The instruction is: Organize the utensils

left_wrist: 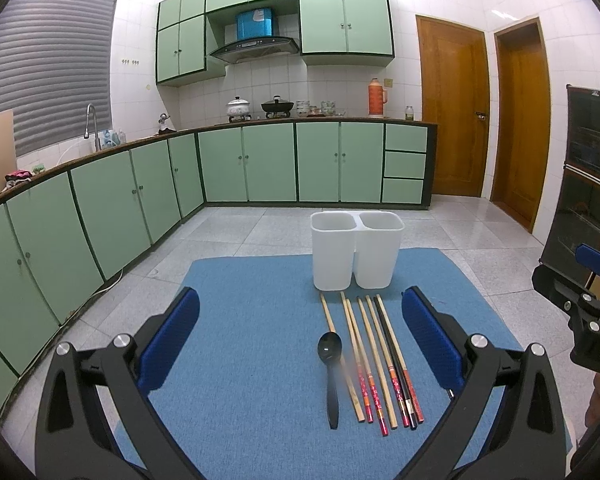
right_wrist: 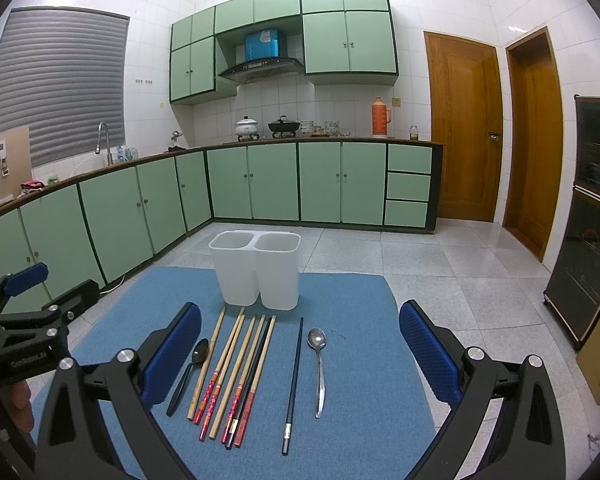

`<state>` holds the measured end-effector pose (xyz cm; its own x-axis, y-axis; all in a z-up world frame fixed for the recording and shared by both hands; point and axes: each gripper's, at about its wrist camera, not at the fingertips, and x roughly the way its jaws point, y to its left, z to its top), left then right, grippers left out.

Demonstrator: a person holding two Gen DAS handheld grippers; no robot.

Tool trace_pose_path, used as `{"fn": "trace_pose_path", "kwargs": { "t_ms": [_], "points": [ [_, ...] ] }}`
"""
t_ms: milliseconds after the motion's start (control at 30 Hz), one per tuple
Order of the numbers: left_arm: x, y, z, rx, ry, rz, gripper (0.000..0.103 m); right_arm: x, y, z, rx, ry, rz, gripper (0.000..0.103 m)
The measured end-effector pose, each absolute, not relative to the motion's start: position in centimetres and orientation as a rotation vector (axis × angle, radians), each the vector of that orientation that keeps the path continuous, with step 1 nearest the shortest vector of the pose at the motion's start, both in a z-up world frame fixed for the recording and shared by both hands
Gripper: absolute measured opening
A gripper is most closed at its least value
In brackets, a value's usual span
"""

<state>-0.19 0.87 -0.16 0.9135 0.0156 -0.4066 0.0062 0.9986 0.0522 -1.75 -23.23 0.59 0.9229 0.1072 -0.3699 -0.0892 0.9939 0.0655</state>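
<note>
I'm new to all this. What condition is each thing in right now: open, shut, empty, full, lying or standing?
Left gripper: open, holding nothing.
Right gripper: open, holding nothing.
White two-compartment holder: upright on the mat, both compartments look empty.
Black spoon: lying flat.
Bundle of chopsticks: lying flat, side by side.
Single black chopstick: lying apart from the bundle.
Metal spoon: lying flat.
Blue mat: spread flat.
</note>
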Motion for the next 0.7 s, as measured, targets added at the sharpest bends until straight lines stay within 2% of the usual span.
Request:
{"fn": "trace_pose_path", "kwargs": {
  "t_ms": [700],
  "points": [
    [-0.16, 1.1, -0.45, 0.048, 0.423, 0.008, 0.098, -1.58, -22.78, 0.02, 0.046, 0.386, 0.101, 0.097]
  ]
}}
